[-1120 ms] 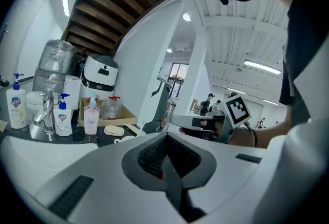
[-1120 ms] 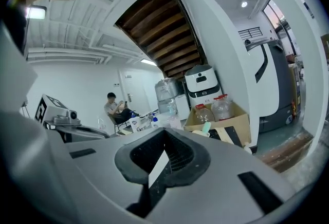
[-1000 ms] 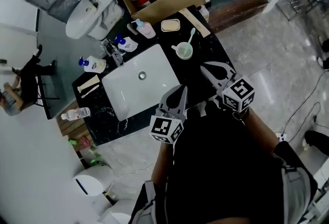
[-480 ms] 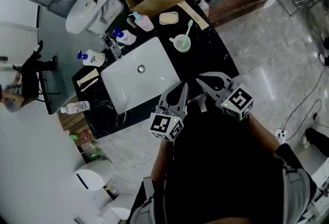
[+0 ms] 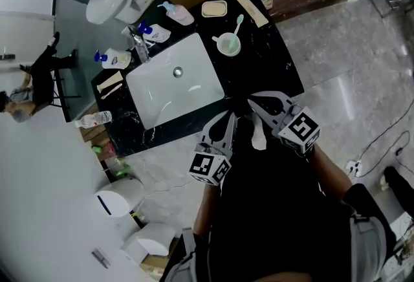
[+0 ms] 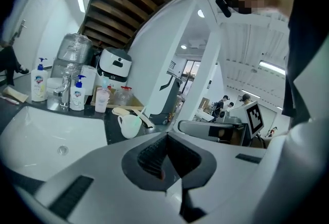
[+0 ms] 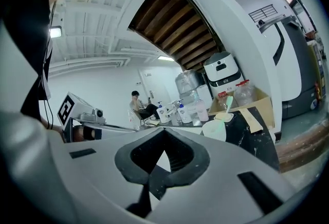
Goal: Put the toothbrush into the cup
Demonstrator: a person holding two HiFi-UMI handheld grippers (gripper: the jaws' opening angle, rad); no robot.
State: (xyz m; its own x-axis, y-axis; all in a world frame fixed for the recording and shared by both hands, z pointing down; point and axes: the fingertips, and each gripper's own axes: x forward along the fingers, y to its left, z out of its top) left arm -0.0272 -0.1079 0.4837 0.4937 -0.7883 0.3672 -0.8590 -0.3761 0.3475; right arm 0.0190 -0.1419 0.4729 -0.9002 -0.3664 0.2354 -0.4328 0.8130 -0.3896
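The pale green plastic toothbrush [image 5: 237, 26] stands in the light green plastic cup [image 5: 228, 46] on the black marble table [image 5: 275, 70]. The left claw [image 5: 229, 118] and right claw [image 5: 253, 100] are closed, empty, well apart from it.

The cup [image 5: 228, 45] is a small, pale mint-white mug with a side handle. It stands upright on the right part of the black counter [image 5: 272, 61], nearer the far edge than the near one and set in from the right edge. The toothbrush [image 5: 238, 26], pale green, stands inside the cup. It leans on the rim, its upper end tilted toward the counter's far right corner.
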